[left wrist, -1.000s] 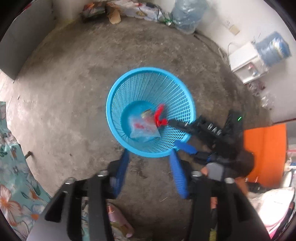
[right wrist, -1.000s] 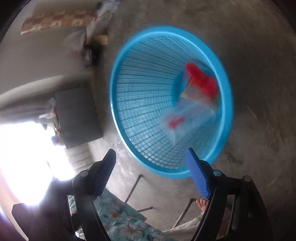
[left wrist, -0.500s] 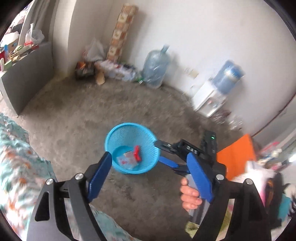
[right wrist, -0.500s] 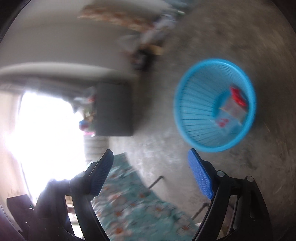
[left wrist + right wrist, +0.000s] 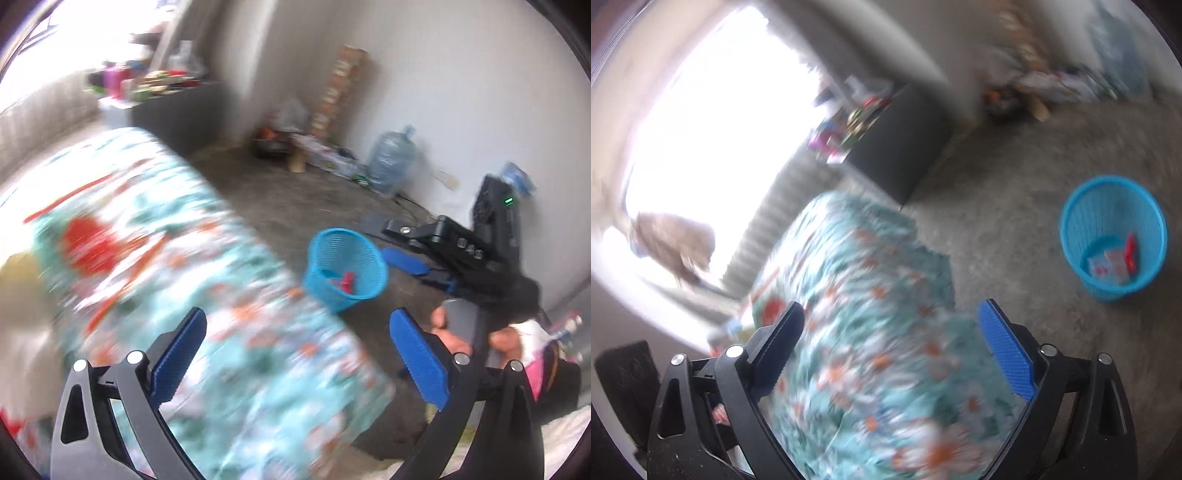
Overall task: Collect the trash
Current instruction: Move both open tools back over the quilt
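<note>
While both views smeared with motion blur, stood a round blue plastic mesh basket [image 5: 345,271] on rough grey concrete floor [image 5: 295,199], tapering toward its base, lattice walls letting light through. Held trash at its bottom: a red plastic piece [image 5: 1131,251] at about three o'clock inside the rim, touching a clear crinkled wrapper [image 5: 1108,266] with red print beside it.

Lay a soft floral cloth [image 5: 879,332], teal with orange and white blooms, from the basket's nine o'clock side down under both tools in each view. Rose smooth white walls behind, with a translucent water jug [image 5: 391,162] at one o'clock of the basket in the left view, well apart.

Pointed obliquely downward over the cloth the left gripper [image 5: 295,354], ribbed blue pads [image 5: 419,362] on black arms, jaws opening wide with nothing between them. Sat the right gripper [image 5: 892,350] likewise, jaws opening and empty, the basket at two o'clock of it. Showed in the left view, at three o'clock of the basket and near it, the right tool's black body with a small green light, gripped from below by a hand [image 5: 452,338].
</note>
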`<state>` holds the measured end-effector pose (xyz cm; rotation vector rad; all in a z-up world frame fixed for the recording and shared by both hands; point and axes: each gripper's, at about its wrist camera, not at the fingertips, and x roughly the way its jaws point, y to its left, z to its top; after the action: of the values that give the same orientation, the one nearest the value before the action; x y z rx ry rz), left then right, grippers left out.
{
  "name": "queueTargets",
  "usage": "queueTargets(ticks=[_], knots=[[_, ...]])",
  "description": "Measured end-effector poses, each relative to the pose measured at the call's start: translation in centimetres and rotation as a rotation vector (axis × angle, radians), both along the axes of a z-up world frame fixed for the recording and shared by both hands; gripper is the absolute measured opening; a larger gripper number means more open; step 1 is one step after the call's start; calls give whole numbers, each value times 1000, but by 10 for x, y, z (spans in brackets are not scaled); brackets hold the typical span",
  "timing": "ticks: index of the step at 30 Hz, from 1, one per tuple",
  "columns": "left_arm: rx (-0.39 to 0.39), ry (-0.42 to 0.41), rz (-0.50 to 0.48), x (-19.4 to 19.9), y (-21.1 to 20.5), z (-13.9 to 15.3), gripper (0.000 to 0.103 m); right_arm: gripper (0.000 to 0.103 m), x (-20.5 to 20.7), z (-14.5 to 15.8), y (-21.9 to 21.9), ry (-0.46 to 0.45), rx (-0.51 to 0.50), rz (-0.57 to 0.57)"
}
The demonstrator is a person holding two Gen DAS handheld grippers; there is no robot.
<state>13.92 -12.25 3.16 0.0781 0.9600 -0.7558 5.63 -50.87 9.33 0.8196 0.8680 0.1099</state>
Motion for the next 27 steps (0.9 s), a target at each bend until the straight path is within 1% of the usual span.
queueTargets(ticks=[1,3,5,8,11,14,15,16,17,21,24,27], knots=[[17,-10,39,-4,14,-2,97,94,2,4,11,3,-36,23],[47,-33,121,-11,38,-7,97,95,3,14,36,18,-141,75],[45,-29,150,-16,60,-15,97,95,2,20,60,14,-215,128],[68,-12,208,-23,90,-33,97,95,1,21,91,15,-275,212],[76,29,258,-34,111,-55,97,95,2,16,121,41,-345,288],[84,93,297,-36,127,-79,97,95,2,7,139,90,-422,346],[80,117,305,-35,130,-86,97,95,3,5,146,102,-441,355],[46,109,304,-38,136,-89,97,95,4,0,149,120,-470,366],[30,97,301,-41,139,-88,97,95,4,-3,154,132,-491,375],[12,82,275,-47,145,-90,97,95,1,-19,166,177,-584,415],[27,57,250,-53,143,-90,97,95,-7,-22,167,150,-608,416],[96,-7,214,-63,136,-92,97,95,-11,-26,160,128,-591,438]])
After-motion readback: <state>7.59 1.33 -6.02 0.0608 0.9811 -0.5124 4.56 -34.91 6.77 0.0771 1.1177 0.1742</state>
